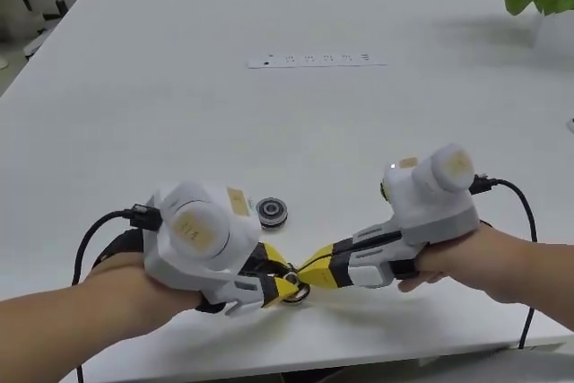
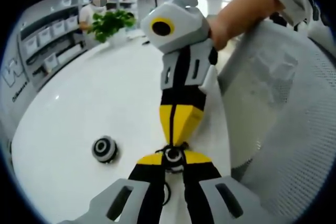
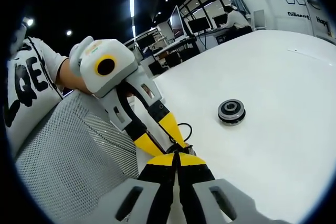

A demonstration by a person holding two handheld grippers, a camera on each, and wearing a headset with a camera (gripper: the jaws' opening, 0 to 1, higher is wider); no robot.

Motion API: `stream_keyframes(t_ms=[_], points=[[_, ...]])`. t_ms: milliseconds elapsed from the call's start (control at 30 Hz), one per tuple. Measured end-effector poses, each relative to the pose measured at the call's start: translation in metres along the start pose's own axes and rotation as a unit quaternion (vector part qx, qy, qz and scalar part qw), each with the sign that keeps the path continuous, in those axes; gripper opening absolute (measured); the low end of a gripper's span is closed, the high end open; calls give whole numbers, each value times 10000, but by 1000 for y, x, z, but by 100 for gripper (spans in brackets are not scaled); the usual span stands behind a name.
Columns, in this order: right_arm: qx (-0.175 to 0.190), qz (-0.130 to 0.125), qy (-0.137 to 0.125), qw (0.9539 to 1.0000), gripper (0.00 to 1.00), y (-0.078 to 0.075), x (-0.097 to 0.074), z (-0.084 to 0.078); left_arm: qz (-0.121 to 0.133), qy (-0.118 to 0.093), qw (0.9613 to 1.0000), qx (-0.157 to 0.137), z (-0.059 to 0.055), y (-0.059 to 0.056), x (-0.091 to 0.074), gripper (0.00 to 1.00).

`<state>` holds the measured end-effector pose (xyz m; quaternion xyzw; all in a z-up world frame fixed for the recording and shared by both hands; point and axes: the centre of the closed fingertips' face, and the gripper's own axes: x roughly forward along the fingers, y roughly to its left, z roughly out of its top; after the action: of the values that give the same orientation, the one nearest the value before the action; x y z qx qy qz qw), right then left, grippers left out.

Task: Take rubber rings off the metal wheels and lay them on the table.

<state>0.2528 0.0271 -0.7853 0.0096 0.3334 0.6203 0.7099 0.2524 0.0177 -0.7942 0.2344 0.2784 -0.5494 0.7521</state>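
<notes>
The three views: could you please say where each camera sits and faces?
Head view: on the headset, facing down at the white table; both forearms, left gripper and right gripper show.
Left gripper view: along its jaws, shut on the held wheel, toward the right gripper and forearm.
Right gripper view: along its shut jaws, toward the left gripper and the person's shirt.
Shared: all three show the loose wheel.

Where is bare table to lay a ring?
Free: the wide stretch between the loose wheel and the white strip, plus both side flanks of the table. Crowded: the near edge, where left gripper and right gripper meet on the held wheel.
</notes>
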Motion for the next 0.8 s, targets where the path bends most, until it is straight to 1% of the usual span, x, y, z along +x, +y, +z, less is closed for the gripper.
stream_keyframes(t_ms=[33,67,267,467,633,733,800], points=[[7,98,-53,9999,0,4,0,2,0,-1,10000,-4,0,0,0,12],[4,53,-51,10000,0,3,0,3,2,-4,10000,-9,0,0,0,12],[-72,1,-4,10000,0,-1,-2,0,4,-20,10000,-28,0,0,0,12],[-127,-18,0,9999,0,-1,-3,-1,-23,-36,10000,82,0,-1,-1,13],[-139,-41,6,9999,0,-3,-4,-2,-47,-2,9999,119,0,-2,0,14],[-143,-50,1,9999,0,-4,-4,-2,-91,-5,9999,66,1,-2,-2,14],[-139,-47,-16,9999,0,-4,-5,-2,-149,-22,9999,19,1,-4,-2,18]])
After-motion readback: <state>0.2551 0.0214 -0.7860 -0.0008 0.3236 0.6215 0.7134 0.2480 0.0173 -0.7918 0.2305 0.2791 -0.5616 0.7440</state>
